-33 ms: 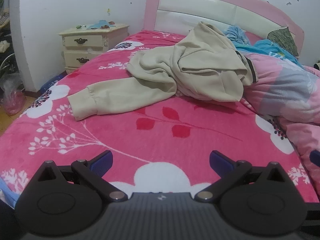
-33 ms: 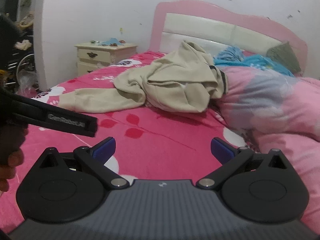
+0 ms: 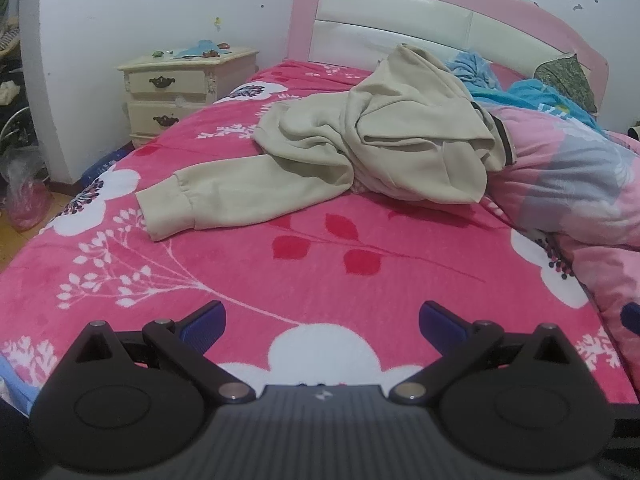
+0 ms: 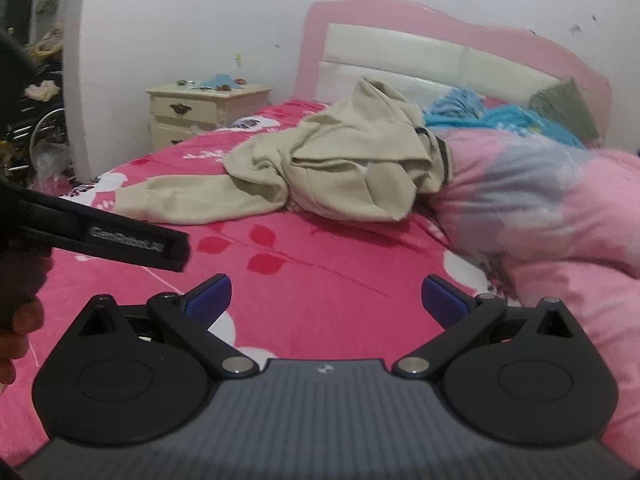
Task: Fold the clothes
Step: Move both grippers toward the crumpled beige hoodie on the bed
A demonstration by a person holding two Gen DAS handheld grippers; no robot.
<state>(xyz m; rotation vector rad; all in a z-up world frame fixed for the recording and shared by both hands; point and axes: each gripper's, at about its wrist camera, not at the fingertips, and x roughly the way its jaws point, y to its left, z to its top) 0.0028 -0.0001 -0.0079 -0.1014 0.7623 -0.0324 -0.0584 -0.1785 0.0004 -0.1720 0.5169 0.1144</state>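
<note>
So there's a beige sweatshirt (image 3: 400, 148) lying crumpled on the bed (image 3: 320, 272), up toward the pink headboard (image 3: 440, 20), and nothing about it is folded yet. One long sleeve (image 3: 224, 196) stretches out flat across the pink floral blanket toward the side of the bed where the nightstand is, with the ribbed cuff (image 3: 164, 208) at the very end, while the body of the thing is bunched in a heap, partly leaning on the pink quilt (image 3: 580, 184) that's piled along the other side. Behind it there's some blue fabric (image 3: 532, 96) and a greenish pillow (image 3: 568, 80) against the headboard. The left tool (image 3: 322, 322) hovers low over the near part of the blanket with its blue-tipped fingers (image 3: 204, 322) spread wide apart, nothing between them, well short of the sweatshirt. Same deal with the right tool (image 4: 326, 298): fingers (image 4: 210, 294) wide apart, empty, hanging over the blanket and well away from the garment. In the right wrist view you can also see the black body of the left tool poking in from the left edge with white lettering on it, and a bit of the person's hand (image 4: 16, 320) gripping it. A cream nightstand (image 3: 188, 88) with two drawers sits beside the bed against the white wall, with some small bits and a blue thing on top that I can't make out.
</note>
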